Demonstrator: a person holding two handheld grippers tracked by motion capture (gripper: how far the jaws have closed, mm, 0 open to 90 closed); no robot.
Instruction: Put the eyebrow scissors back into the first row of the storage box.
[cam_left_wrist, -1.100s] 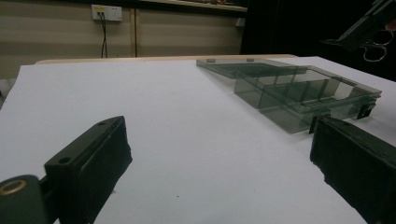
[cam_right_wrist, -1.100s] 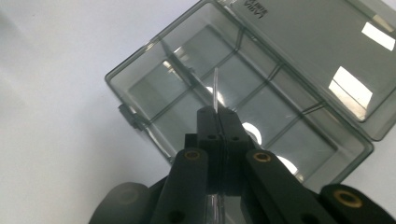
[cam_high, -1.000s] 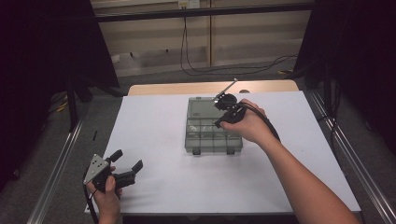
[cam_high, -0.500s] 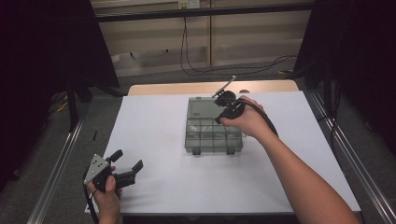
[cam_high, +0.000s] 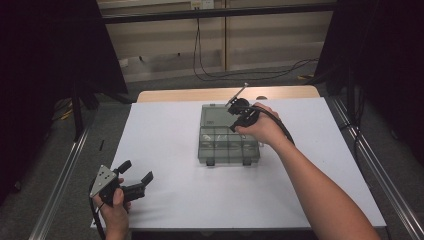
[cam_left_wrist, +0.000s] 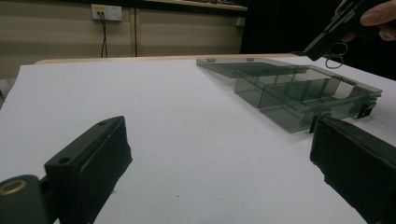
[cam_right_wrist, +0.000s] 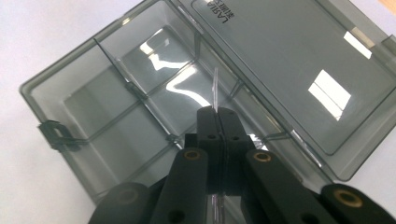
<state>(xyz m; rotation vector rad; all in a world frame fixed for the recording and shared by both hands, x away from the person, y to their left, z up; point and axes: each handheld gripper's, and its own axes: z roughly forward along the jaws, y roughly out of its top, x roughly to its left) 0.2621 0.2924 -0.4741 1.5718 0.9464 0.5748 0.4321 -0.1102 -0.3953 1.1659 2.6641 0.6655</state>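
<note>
A smoky clear plastic organiser box (cam_high: 227, 145) lies open in the middle of the white table, its lid (cam_high: 216, 114) folded flat on the far side. My right gripper (cam_high: 235, 125) hangs over the box's far right compartments, pointing down. In the right gripper view its jaws (cam_right_wrist: 218, 114) are shut on a thin clear divider strip (cam_right_wrist: 215, 88), which sticks out above the box's (cam_right_wrist: 116, 107) compartments. My left gripper (cam_high: 136, 171) rests near the table's front left corner, open with nothing between its jaws (cam_left_wrist: 219, 154). In the left gripper view, the box (cam_left_wrist: 299, 95) and the right gripper (cam_left_wrist: 322, 44) are farther off.
A white sheet (cam_high: 165, 140) covers the table, with a wooden edge (cam_high: 170, 95) at the far side. Metal rails (cam_high: 65, 170) run along both sides. Cables (cam_high: 210, 70) lie on the floor beyond. Two latches (cam_high: 227, 162) hang on the box's near wall.
My right gripper has sunk a little toward the box and shifted slightly left, still holding the strip. The left gripper has kept still.
</note>
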